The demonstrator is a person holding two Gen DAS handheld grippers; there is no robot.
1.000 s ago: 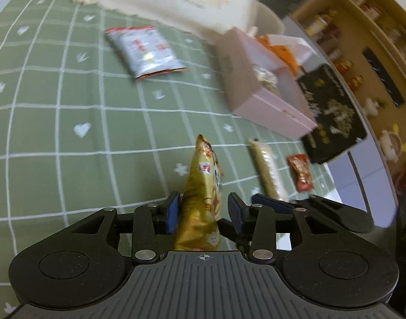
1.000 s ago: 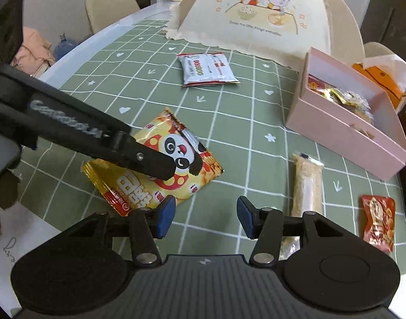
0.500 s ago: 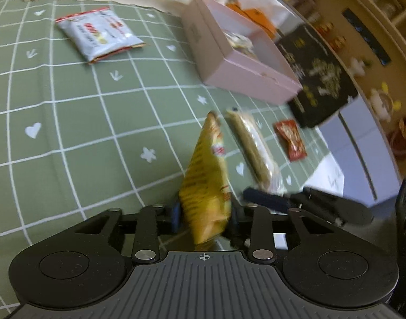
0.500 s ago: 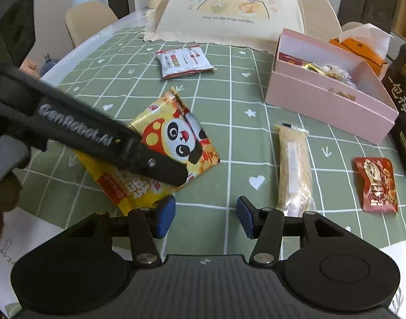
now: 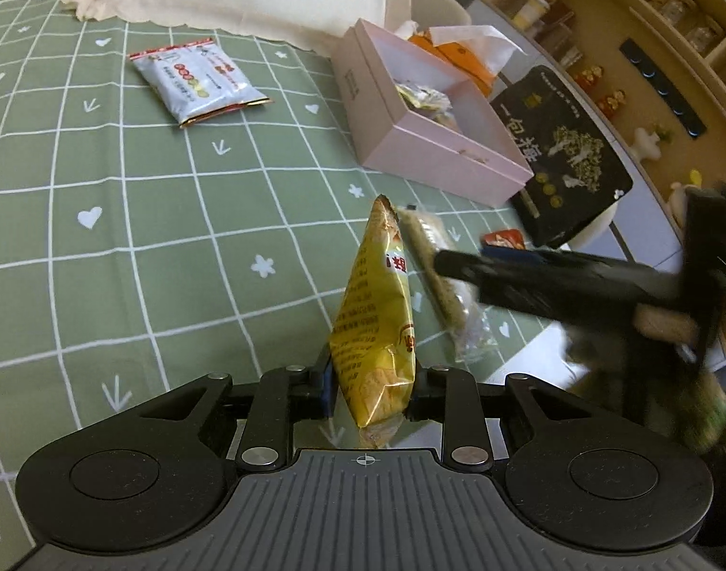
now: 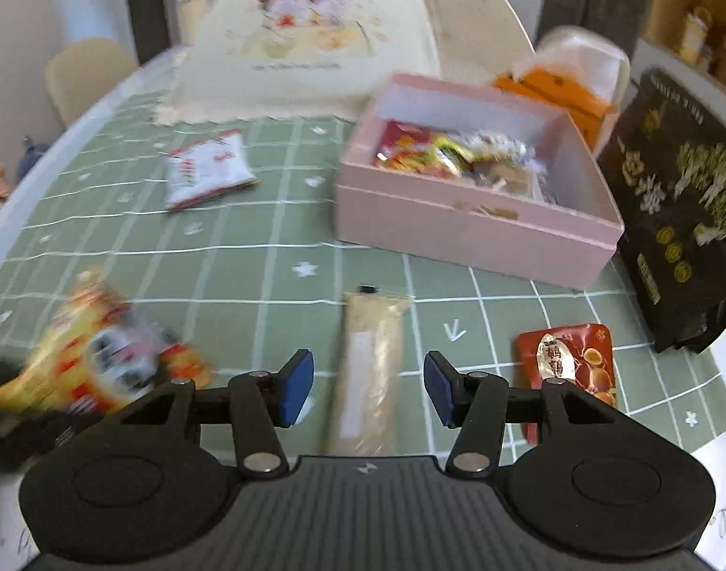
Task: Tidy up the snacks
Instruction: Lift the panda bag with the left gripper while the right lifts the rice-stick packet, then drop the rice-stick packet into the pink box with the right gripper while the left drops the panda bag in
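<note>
Yellow crinkled foil snack packet [image 5: 379, 319], printed with red and dark text, stands edge-on, pinched between the left gripper's [image 5: 370, 383] fingers, raised off the bench near the open pink cardboard box [image 5: 429, 142]. Right gripper [image 6: 368, 388] fingers spread wide, empty, above a long clear-wrapped beige bar [image 6: 370, 361].

You're in a home dining room — the table wears a green grid tablecloth [image 5: 125, 219] printed with hearts and stars, and a cartoon mesh food cover [image 6: 315, 38] sits at its far end. Beige dining chairs [image 6: 89, 71] stand around it, and a wooden wall shelf [image 5: 648, 24] holds jars and small figurines — domestic clutter
</note>
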